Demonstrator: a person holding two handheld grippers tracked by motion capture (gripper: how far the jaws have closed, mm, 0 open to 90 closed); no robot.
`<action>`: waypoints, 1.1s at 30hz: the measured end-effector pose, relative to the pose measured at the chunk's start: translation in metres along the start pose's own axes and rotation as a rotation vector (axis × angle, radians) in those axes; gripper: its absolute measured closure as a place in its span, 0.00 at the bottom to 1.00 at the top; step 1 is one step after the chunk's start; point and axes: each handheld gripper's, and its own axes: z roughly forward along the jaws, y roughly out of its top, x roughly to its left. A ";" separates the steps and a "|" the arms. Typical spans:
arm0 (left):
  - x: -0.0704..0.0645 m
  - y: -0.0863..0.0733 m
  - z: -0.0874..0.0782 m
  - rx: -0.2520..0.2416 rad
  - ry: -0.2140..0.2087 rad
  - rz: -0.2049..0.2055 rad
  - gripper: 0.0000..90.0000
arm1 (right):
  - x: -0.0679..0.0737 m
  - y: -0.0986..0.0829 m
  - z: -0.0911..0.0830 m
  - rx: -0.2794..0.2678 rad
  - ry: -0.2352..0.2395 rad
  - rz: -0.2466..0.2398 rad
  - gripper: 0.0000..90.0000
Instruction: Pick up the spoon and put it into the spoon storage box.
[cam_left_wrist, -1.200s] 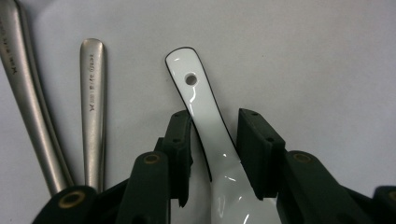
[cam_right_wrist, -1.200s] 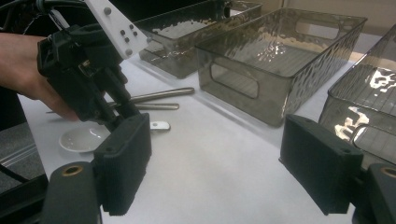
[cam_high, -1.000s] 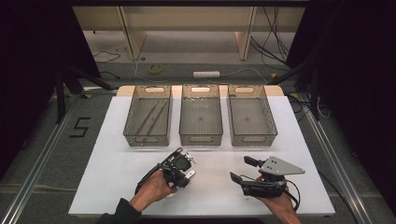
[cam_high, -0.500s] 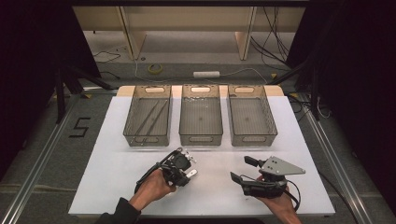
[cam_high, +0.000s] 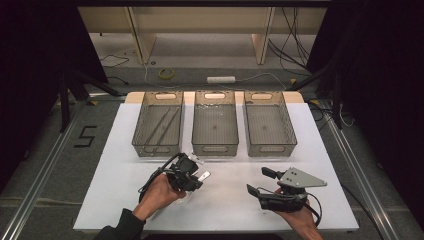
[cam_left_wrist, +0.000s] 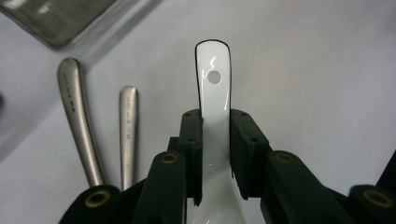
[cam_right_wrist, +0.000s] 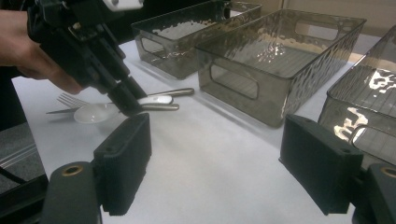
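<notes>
Gripping the white spoon (cam_left_wrist: 212, 107) by its glossy handle, the left tool (cam_left_wrist: 215, 140) risks a slip or twist on lifting, since the pads pinch only a narrow, slick strip; the two steel handles (cam_left_wrist: 79, 116) just beside could be nudged. The spoon lies on the tabletop (cam_high: 225, 200) near the bins (cam_high: 215, 125). The left hand (cam_high: 160, 192) angles down and forward; the right tool (cam_high: 265, 182) rests released, jaws wide apart.

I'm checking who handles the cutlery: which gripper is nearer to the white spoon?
Left. The left gripper is shut on the white spoon by its handle; the right gripper sits open, apart from it to the right.
</notes>
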 end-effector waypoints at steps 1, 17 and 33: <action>0.001 0.001 -0.002 -0.014 -0.008 -0.008 0.84 | 0.000 0.000 0.000 0.000 0.000 0.000 0.28; 0.021 0.025 -0.037 -0.204 -0.038 -0.057 0.84 | -0.001 -0.001 0.000 0.002 -0.003 0.005 0.28; 0.050 0.045 -0.044 -0.312 -0.013 -0.122 0.84 | -0.003 -0.002 0.001 0.004 -0.007 0.016 0.28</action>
